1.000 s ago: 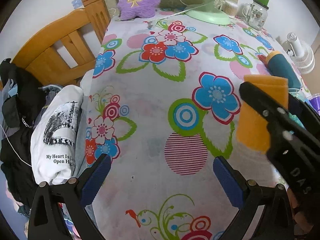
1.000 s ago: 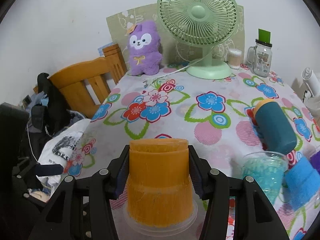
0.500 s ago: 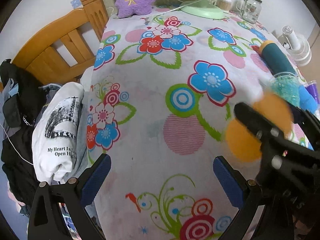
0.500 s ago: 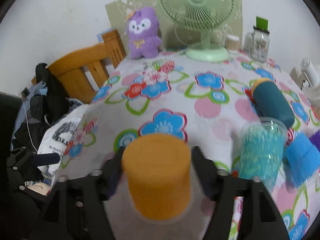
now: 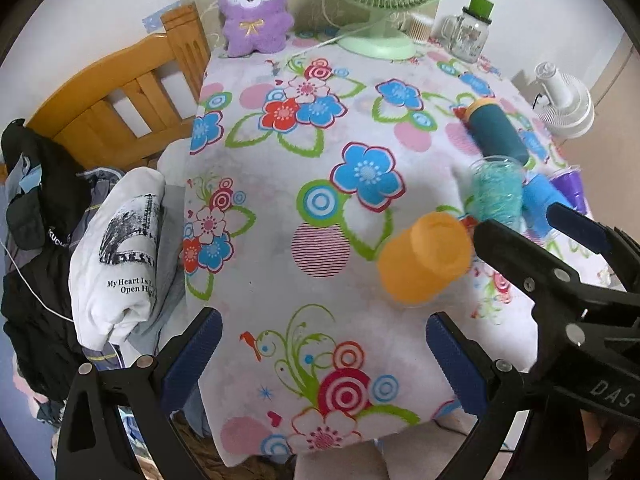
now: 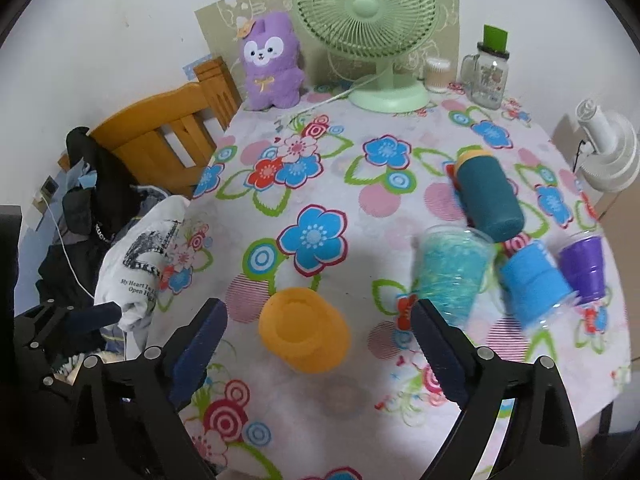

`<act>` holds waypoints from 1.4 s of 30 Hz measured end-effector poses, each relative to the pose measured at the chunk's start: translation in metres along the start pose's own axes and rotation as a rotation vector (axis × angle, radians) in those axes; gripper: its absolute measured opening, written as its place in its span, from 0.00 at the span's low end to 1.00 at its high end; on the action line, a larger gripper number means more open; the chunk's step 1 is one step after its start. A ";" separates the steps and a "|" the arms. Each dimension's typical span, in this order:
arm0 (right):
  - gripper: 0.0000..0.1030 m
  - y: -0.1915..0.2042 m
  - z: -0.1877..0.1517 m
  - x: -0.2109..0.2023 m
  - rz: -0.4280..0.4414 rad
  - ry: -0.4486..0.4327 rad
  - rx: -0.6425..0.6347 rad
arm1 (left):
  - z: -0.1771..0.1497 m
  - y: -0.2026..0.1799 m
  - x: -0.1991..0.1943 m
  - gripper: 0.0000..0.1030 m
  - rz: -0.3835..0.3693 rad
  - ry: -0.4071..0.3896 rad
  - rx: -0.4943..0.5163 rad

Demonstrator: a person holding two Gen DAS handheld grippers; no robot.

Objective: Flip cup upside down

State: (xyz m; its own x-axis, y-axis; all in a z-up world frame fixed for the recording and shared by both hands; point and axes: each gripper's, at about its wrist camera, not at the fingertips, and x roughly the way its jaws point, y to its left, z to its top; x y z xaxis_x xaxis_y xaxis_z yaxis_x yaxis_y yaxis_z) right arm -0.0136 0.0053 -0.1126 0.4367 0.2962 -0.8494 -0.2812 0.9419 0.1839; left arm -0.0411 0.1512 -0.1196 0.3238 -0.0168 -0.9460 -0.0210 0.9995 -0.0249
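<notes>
The orange cup (image 6: 304,330) stands upside down on the floral tablecloth (image 6: 320,184), base up, its rim on the cloth. It also shows in the left wrist view (image 5: 422,258). My right gripper (image 6: 320,340) is open, its blue pads (image 6: 200,340) apart on either side of the cup and clear of it. My left gripper (image 5: 320,354) is open and empty above the table's near edge, left of the cup. The right gripper's black arm (image 5: 560,280) shows in the left wrist view.
An upside-down teal cup (image 6: 456,270), blue cup (image 6: 534,282) and purple cup (image 6: 582,268) stand to the right. A dark teal bottle (image 6: 486,196) lies behind them. A green fan (image 6: 372,36), purple plush (image 6: 272,68) and jar (image 6: 490,76) stand at the back. A wooden chair (image 6: 168,136) with clothes stands left.
The right gripper turned the orange cup over, set it base-up on the cloth, opened and drew back. The left gripper stayed open and tilted up slightly.
</notes>
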 end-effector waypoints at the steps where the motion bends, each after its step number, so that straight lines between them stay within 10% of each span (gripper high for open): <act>1: 0.93 -0.001 0.001 -0.005 -0.001 0.002 -0.004 | 0.000 -0.002 -0.004 1.00 -0.002 -0.005 -0.005; 22: 0.93 -0.069 0.034 -0.127 -0.076 -0.087 -0.055 | 0.014 -0.071 -0.098 1.00 0.016 -0.190 -0.120; 42: 0.93 -0.084 0.034 -0.158 -0.113 -0.157 -0.048 | 0.013 -0.085 -0.123 1.00 0.020 -0.236 -0.119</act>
State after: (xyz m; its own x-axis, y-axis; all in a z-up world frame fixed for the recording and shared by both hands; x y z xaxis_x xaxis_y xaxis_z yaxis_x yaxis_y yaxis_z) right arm -0.0303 -0.1149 0.0231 0.5945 0.2132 -0.7754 -0.2616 0.9630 0.0642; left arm -0.0670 0.0685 0.0027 0.5334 0.0241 -0.8455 -0.1366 0.9889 -0.0580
